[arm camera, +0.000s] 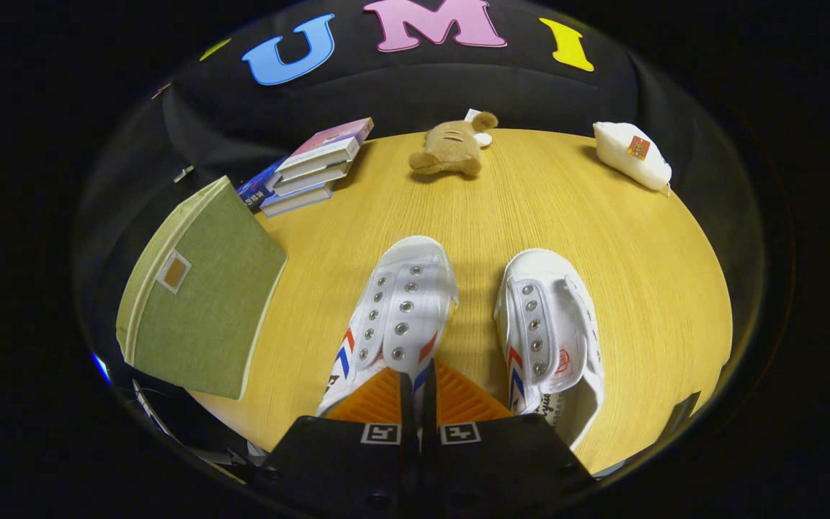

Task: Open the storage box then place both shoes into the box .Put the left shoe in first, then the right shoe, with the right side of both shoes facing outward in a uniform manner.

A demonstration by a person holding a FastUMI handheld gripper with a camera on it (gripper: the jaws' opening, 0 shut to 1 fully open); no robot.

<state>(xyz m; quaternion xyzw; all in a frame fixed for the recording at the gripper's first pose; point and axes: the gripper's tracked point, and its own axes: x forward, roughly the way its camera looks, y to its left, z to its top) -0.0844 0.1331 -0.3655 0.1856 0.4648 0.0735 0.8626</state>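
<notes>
While the hand-held gripper (417, 389) hangs low over the near part of the wooden desk (638, 288), its two fingers stand pressed close together, with a thin strip of the left shoe's (397, 310) side wall caught between them; it looks clamped on that shoe's rear edge, though how firm the hold is cannot be told. That white canvas shoe, with metal eyelets and red and blue chevrons on its side, points away from the fingers, toe toward the far side of the desk. Just beside it, apart by a narrow band of bare wood, lies the right shoe (552, 331), the same make, toe also pointing away, its open heel near the desk's front edge. Off to the left of the fingers, the green fabric storage box (199, 295) sits at the desk's edge, its lid closed, a small label on its top. Beyond the box lies a stack of books (310, 169). Farther on, at the back of the desk, a brown plush toy (451, 148) lies, and well to its right a white pouch (631, 155).
</notes>
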